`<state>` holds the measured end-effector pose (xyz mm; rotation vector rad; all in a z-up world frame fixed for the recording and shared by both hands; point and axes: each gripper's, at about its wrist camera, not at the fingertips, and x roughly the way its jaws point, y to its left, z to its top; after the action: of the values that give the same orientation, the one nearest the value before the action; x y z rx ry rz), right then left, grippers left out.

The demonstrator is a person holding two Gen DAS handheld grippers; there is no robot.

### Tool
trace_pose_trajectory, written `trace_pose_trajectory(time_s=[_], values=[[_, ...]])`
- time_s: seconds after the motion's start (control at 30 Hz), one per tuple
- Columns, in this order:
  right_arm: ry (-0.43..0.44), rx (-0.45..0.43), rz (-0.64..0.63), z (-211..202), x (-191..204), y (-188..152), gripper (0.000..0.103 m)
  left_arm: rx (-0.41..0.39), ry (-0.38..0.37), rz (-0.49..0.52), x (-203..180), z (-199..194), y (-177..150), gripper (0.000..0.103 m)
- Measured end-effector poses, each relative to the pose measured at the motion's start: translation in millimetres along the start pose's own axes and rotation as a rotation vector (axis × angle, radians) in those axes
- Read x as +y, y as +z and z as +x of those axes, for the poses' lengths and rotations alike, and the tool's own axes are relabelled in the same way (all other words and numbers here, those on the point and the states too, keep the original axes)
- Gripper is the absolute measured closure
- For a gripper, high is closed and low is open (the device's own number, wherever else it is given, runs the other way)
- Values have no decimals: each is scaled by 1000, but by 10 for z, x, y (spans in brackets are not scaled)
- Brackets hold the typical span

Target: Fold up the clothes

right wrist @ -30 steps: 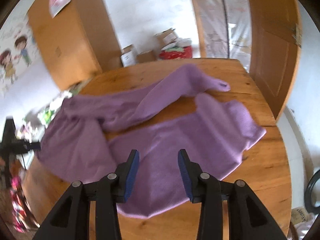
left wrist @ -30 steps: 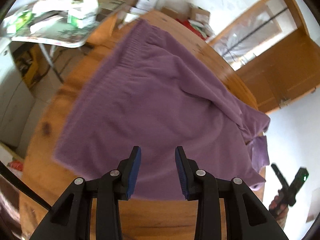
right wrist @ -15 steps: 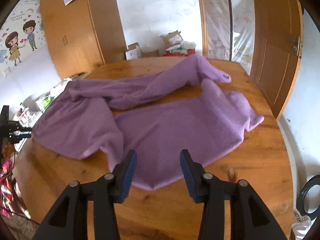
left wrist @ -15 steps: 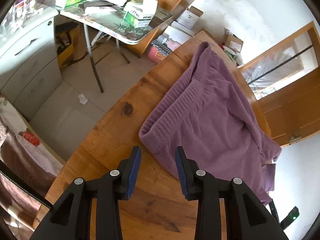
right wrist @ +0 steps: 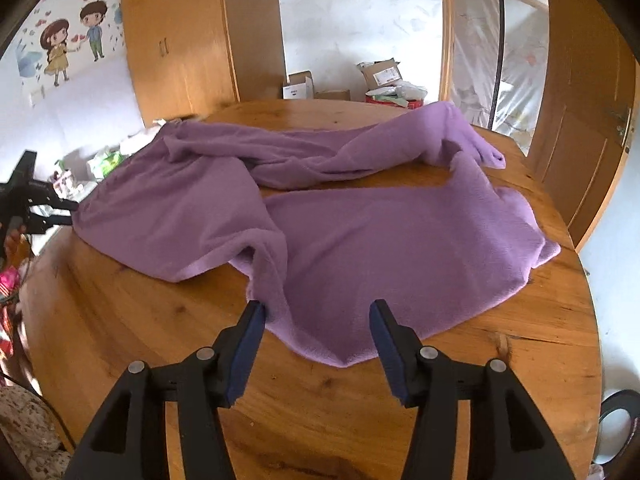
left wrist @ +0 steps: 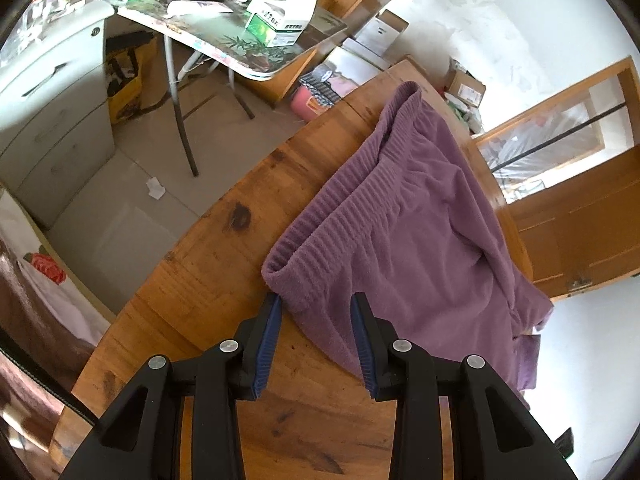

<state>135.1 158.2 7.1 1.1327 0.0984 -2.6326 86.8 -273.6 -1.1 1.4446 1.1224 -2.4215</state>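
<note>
Purple fleece trousers lie spread on a round wooden table. In the left wrist view the ribbed waistband runs away from me, and its near corner lies between the tips of my left gripper, which is open, pads off the cloth. In the right wrist view both legs stretch across the table. My right gripper hangs over the near leg's edge; its jaws are opening, with cloth lying between the tips, not pinched. The left gripper shows at the trousers' far left end.
The table's rim drops to a tiled floor on the left. Beyond stand a folding table with boxes and a white cabinet. Cardboard boxes sit past the far edge, wooden doors to the right.
The left gripper swung from over the trousers' middle to the waistband's near corner and tilted. The right gripper came lower and closer to the near leg, and its jaws spread wider.
</note>
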Motion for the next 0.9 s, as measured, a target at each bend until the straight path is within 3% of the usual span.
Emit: trace_pose_trajectory(time_s=[0.33,0.43,0.5,0.57,0.73,0.9], values=[[2,30,5,126,-13,49,50,-14,-26,-66,41,25,27,66],[17,43,22,151,-26,55,68,-25,-50,-106,73,27,35,66],[12,44,25,149,-15,58,87,-32,-66,-133,95,29,40,66],[-7,41,5,133,22,59,98,-40,-73,-140,92,23,46,72],[-66,17,-88,3,156,53,100,-69,-95,-117,28,-19,80,89],[-134,11,-148,-93,209,18,100,-108,-124,-105,10,-93,91,93]])
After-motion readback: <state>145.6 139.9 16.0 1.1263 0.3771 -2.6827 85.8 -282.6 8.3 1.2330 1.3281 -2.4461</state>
